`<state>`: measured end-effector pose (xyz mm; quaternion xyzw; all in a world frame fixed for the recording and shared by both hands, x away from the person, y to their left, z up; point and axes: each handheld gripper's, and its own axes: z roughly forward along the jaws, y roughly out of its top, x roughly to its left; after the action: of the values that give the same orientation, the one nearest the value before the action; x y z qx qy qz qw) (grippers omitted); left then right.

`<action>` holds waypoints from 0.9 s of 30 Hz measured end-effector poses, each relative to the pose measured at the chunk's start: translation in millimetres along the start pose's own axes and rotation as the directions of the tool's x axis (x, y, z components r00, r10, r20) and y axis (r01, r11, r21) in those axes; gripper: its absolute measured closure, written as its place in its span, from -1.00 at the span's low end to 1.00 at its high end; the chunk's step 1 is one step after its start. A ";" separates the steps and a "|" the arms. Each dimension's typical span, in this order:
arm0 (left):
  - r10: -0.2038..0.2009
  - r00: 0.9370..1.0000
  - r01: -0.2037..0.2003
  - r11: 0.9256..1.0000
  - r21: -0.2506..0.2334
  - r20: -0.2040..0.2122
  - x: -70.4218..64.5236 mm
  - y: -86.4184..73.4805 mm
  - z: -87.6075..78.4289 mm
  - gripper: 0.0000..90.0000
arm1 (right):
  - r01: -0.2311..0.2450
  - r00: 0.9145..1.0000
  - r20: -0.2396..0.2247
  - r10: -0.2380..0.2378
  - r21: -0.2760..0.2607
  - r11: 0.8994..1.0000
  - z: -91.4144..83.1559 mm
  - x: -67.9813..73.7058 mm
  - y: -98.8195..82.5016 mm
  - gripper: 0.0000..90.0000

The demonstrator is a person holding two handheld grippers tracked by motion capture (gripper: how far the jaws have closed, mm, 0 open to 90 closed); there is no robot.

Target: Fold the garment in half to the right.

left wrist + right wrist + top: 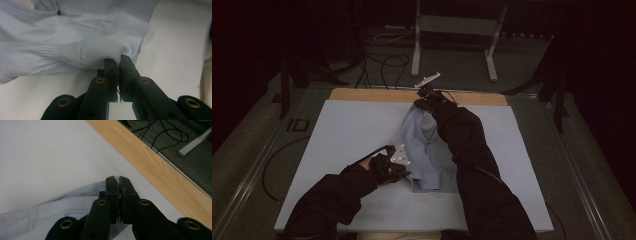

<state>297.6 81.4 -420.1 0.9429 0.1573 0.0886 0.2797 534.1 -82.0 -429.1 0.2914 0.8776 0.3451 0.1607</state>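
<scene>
A pale blue knitted garment (424, 150) lies bunched in the middle of the white table sheet (337, 135). My left gripper (404, 167) holds its near left edge; in the left gripper view the jaws are shut on a ribbed cuff or hem (110, 51) of the garment (62, 37). My right gripper (419, 105) is at the far end of the cloth, near the table's wooden back edge. In the right gripper view its jaws are shut on the ribbed edge of the garment (62, 207), lifted a little off the sheet (45, 157).
A strip of bare wood (362, 95) runs along the table's far edge (160, 175). Beyond it the dark floor holds black cables (384, 62) and the feet of a white stand (454, 25). The surroundings are dim.
</scene>
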 end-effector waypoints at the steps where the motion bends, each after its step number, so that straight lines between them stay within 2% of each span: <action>1: 0.003 1.000 -0.003 1.000 -0.008 0.000 -1.5 4.3 0.6 0.93 | -0.004 1.000 -0.001 0.004 0.000 1.000 -1.8 -0.5 -0.7 0.94; 8: 0.049 0.999 -0.049 0.999 -0.001 0.015 -7.7 21.9 5.1 0.93 | -0.019 1.000 0.018 0.020 -0.018 1.000 -21.6 -13.5 -8.3 0.94; 15: 0.072 0.997 -0.072 0.997 -0.004 0.029 -12.7 37.9 8.5 0.93 | -0.039 0.999 0.030 0.040 -0.035 0.999 -38.7 -23.1 -15.7 0.94; 27: 0.140 0.989 -0.140 0.990 0.008 0.054 -25.3 73.3 19.9 0.93 | -0.069 0.996 0.059 0.072 -0.062 0.996 -61.4 -41.3 -30.1 0.94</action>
<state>297.1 4.5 -397.9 0.9553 0.0836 0.0819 0.2716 524.5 -157.0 -403.1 0.3276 0.8507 0.3676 0.1838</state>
